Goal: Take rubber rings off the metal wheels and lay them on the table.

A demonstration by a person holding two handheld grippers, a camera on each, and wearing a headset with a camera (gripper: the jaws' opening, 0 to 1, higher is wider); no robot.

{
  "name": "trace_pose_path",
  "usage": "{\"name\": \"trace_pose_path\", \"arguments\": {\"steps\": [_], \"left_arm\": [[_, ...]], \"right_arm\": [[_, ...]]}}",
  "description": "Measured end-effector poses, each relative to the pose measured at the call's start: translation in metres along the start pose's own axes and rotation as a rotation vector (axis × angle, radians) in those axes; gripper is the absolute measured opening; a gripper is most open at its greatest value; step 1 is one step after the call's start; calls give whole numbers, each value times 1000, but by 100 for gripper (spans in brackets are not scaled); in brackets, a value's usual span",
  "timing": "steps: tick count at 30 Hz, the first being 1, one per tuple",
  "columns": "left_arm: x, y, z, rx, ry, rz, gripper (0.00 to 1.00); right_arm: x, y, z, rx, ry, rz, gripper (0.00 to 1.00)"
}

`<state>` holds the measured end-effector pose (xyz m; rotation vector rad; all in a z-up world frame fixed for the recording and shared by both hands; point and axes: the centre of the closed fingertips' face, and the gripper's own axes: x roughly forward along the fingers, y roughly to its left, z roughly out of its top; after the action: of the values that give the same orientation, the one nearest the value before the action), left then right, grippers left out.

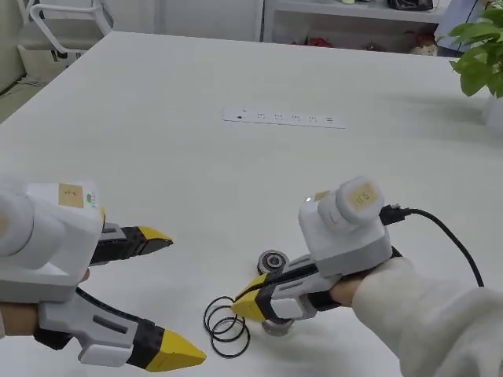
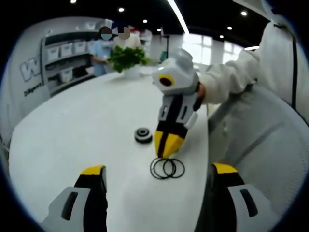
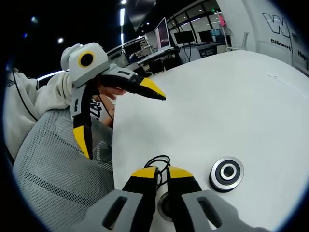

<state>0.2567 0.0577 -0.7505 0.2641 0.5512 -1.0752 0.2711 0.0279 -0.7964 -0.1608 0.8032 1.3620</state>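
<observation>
**A:** Rubber rings (image 1: 227, 323): a few thin black loops, overlapping, flat on the white table (image 1: 236, 173) close to its near edge.

**B:** And the grippers?

**A:** The right gripper (image 1: 247, 305) has its jaws drawn together, tips right at the edge of the loops. A strand may be pinched between them, but it is too fine for me to tell. The left gripper (image 1: 169, 297) hangs off to the side, jaws wide apart, holding nothing.

**B:** The wheels?

**A:** One metal wheel (image 1: 273, 261) lies flat just beyond the rings, untouched. A second wheel (image 3: 166, 205) sits under the right gripper's jaws, half hidden, just beside the loops.

**B:** What worries you?

**A:** If a strand is caught, lifting away would probably drag the whole tangle, and so near the edge it could go over. The low right gripper might also nudge the hidden wheel into the rings. And pulling a ring off an unbraced wheel would likely just slide the wheel, so I'd want the left gripper pinning it first.
</observation>
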Motion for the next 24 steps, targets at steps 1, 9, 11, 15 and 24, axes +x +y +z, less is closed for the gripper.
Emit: {"name": "trace_pose_path", "arguments": {"steps": [1, 9, 11, 15, 24], "left_arm": [[0, 0, 0, -1, 1, 0, 91], [0, 1, 0, 1, 0, 3, 91], [0, 1, 0, 0, -1, 4, 91], [-1, 1, 0, 1, -1, 5, 91], [-1, 2, 2, 4, -6, 12, 90]], "right_arm": [[0, -1, 0, 1, 0, -2, 4], [-4, -5, 3, 4, -13, -16, 5], [-6, -7, 5, 5, -22, -20, 5], [-11, -10, 10, 9, -44, -33, 5], [-22, -21, 17, 26, -88, -65, 6]]}}
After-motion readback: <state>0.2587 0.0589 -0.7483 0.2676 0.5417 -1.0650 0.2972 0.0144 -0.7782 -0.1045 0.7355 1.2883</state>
